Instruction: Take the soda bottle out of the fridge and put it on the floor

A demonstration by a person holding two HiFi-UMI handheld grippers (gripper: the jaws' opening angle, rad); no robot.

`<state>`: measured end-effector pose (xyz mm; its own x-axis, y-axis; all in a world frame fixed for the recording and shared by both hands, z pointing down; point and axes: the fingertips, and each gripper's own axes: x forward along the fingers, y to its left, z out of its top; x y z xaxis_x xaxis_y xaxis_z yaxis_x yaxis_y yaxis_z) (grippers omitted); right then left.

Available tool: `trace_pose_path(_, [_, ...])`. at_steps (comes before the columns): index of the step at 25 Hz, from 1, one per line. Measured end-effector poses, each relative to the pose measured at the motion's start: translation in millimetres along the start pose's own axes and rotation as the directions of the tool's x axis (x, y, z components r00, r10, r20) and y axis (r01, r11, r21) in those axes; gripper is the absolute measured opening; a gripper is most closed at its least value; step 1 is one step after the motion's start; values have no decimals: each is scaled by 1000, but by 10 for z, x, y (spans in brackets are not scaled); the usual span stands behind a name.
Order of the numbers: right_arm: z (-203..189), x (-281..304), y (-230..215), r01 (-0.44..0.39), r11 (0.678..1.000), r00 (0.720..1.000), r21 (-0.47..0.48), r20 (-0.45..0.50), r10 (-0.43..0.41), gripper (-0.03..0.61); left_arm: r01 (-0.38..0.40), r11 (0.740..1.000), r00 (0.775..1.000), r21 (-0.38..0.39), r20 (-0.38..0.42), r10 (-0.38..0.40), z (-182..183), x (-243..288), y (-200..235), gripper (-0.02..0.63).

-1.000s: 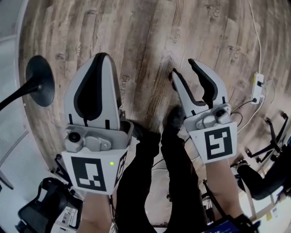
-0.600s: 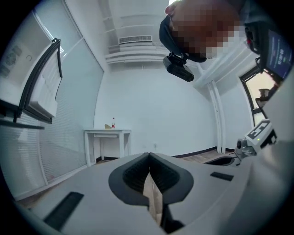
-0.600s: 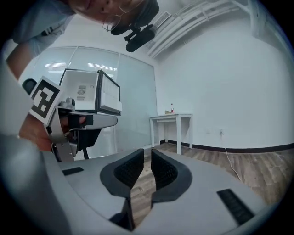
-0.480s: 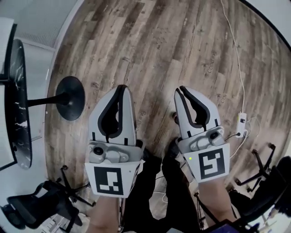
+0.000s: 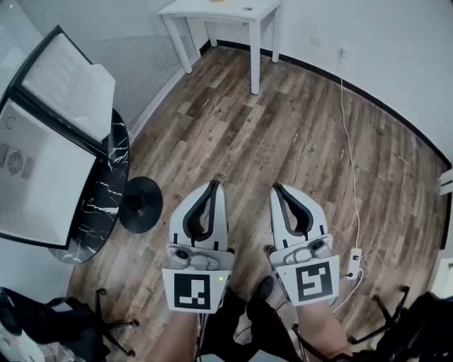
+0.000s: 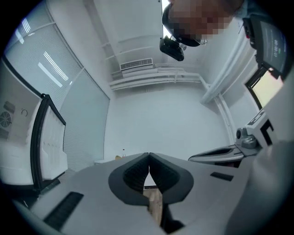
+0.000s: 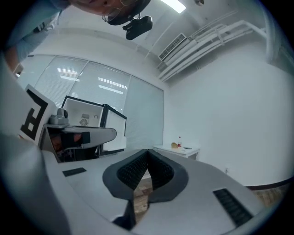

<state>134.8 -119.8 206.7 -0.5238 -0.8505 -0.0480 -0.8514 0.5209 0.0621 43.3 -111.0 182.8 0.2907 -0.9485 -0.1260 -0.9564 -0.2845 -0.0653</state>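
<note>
No soda bottle shows - not on the floor (image 5: 283, 120) ahead of the jaws, nor in what can be seen of the fridge (image 5: 42, 177). It stands door open, off to the left of both grippers, nearer the left gripper (image 5: 214, 185), whose jaws are clenched tip to tip on nothing. The right gripper (image 5: 277, 188) has just been closing - its jaws now meet, empty. A small bottle (image 7: 179, 142) on the table (image 7: 183, 149) far ahead is too small to identify.

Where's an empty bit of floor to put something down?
The wood floor is bare between the white table, the black table's round base and the white cable. It's crowded lower right: power strip, chair legs.
</note>
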Motion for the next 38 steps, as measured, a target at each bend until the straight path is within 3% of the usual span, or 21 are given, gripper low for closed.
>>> trace_pose_path(3, [465,-105,125,-31,999,999,-16,-26,30,14,-42,999,999,25,2,42,457,-115,96,12])
trace_pose_path(8, [1240,-174,225,-38,997,999,-63,34,40,12,-90,995,995,34,37,89,1073,-295,187,12])
trace_pose_path(15, [1840,-234,415,-35,991,995,-127,91,47,12,-92,996,989,17,118,89,1703,-525,255,12])
trace_pose_path(19, [2068,-249,468,-5,986,989,-169,145,30,11,-90,996,987,25,133,86,1830,-604,232,12])
trace_pose_path(38, [2234,-360,727,-32,984,984,-176,166,62,11,-138,990,979,7,153,135,1998,-814,413,12])
